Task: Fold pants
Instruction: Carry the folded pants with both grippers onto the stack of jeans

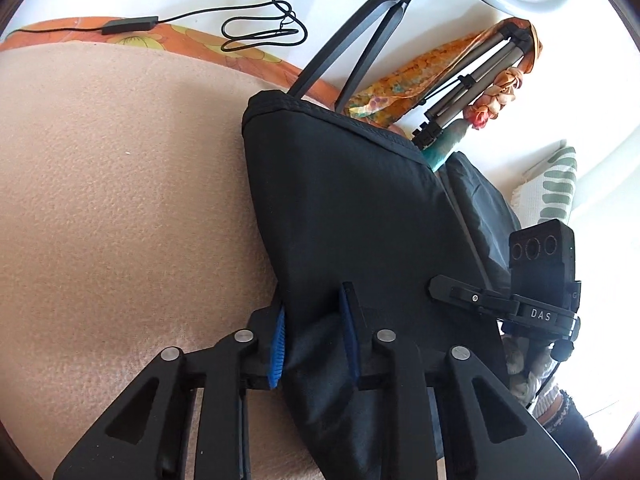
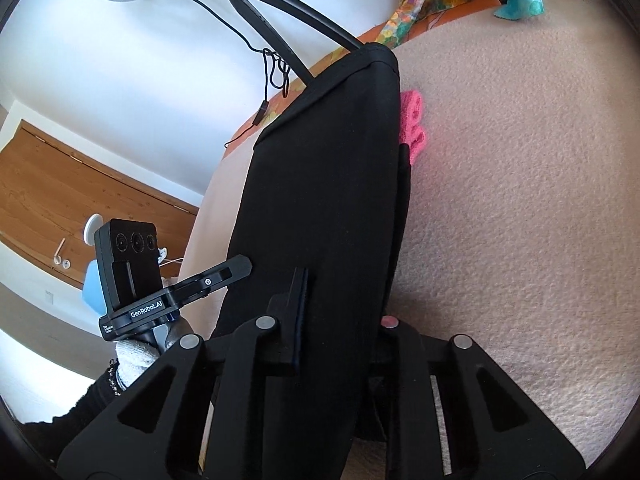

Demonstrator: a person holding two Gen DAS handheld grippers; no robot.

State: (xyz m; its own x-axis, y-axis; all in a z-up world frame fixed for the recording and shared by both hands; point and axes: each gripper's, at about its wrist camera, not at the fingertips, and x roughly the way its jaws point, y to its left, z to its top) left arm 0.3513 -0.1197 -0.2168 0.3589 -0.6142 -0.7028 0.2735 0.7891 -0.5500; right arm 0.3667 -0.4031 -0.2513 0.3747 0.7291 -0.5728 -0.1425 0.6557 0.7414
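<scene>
The left gripper (image 1: 314, 334) is pinching the black pants (image 1: 352, 208) between its blue pads (image 1: 278, 344). The right gripper (image 2: 340, 320) is pinching the pants (image 2: 320, 184) too. The pants stretch away in front of both grippers, above the pinkish blanket (image 1: 120, 200). A pink cloth (image 2: 412, 120) peeks out just right of the pants, ahead of the right gripper.

The pants (image 1: 352, 216) lie stretched on the blanket (image 1: 120, 200), running away from both claws toward the far edge. The left claw (image 1: 312, 336) and the right claw (image 2: 340, 320) each have the near end of the pants between the fingers. Behind the far end stands a tripod (image 1: 360, 40). To the right of the pants, touching them, lies a small cloth (image 2: 412, 124).
</scene>
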